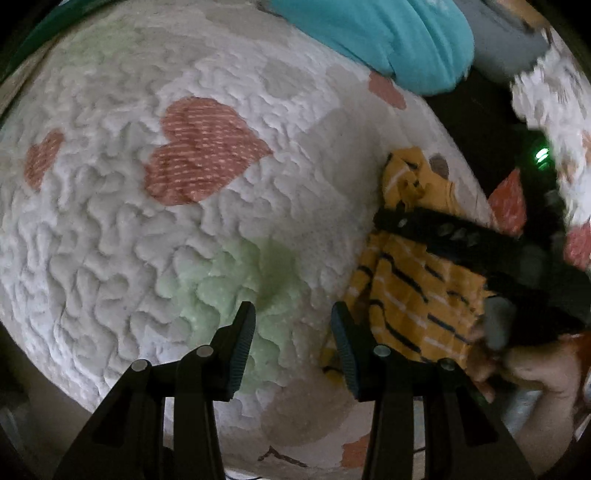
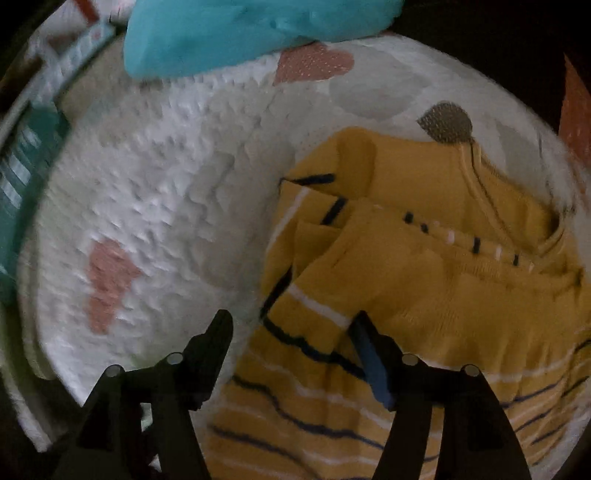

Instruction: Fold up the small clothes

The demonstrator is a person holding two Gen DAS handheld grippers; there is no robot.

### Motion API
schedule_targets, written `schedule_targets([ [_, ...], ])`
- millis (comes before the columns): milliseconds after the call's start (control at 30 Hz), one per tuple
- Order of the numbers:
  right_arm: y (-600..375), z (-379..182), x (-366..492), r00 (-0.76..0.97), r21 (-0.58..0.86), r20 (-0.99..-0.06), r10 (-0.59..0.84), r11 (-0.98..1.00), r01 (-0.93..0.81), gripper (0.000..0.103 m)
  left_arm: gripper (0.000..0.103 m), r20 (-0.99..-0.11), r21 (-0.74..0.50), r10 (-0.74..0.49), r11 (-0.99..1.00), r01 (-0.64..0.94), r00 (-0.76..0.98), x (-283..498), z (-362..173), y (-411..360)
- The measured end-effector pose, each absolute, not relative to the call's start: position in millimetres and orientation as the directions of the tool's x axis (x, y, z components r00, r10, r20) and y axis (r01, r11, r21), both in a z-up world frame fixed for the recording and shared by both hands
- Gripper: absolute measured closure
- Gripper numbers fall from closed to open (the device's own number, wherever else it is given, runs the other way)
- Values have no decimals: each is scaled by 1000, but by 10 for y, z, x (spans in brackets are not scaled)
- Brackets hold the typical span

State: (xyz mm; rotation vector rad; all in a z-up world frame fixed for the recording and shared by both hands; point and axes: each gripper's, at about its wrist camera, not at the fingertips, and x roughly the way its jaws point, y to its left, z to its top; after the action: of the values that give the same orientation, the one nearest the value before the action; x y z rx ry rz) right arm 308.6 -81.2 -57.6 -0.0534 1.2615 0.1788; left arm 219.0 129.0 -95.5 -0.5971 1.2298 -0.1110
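Note:
A small yellow garment with dark and white stripes (image 2: 424, 280) lies partly folded on a white quilted cover (image 2: 155, 184). My right gripper (image 2: 293, 347) hangs over the garment's left edge, pointing steeply down. Its jaws stand wide, and the striped cloth lies beneath the gap with no pad pressing on it. In the left wrist view the same garment (image 1: 410, 295) lies at the right, just beyond the right finger of my left gripper (image 1: 293, 343). That gripper is open over bare quilt (image 1: 147, 229) with nothing between its fingers. A person's hand (image 1: 535, 369) shows beside the garment.
A teal garment (image 1: 388, 37) lies bunched at the far edge of the quilt, also seen in the right wrist view as a teal garment (image 2: 240, 33). The quilt carries pink hearts (image 1: 199, 147) and a pale green patch (image 1: 240, 280). Dark surroundings lie past the quilt's right edge.

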Motion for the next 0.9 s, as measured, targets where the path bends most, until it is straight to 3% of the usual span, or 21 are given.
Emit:
schedule_targets([
  [133,-765,-680,3096,274,4,-961,50,986,-167,27,62,-804,-544,-376,778,-315,460,1930,-821,1494],
  [300,-688,-772,3164,239,-57,-971,-10,980,-191,21,59,-769,-503,-237,798,-333,594,1055,-506,1725],
  [367,-620,-847,3172,254,-101,-966,-46,973,-207,12,45,-705,-601,-293,731,-324,646,746,-415,1878],
  [433,-598,-879,3153,286,-124,-956,-65,973,-195,10,35,-674,-597,-258,742,-305,693,600,-326,1967],
  [633,-584,-901,3088,292,-129,-955,-61,967,-219,11,33,-598,-734,-361,604,-309,716,651,-553,2242],
  [733,-574,-902,3057,297,-145,-952,-73,963,-228,13,33,-588,-744,-372,597,-300,718,644,-566,2250],
  [900,-443,-888,2903,334,-189,-937,-100,951,-244,26,33,-574,-757,-390,589,-284,720,645,-580,2261],
])
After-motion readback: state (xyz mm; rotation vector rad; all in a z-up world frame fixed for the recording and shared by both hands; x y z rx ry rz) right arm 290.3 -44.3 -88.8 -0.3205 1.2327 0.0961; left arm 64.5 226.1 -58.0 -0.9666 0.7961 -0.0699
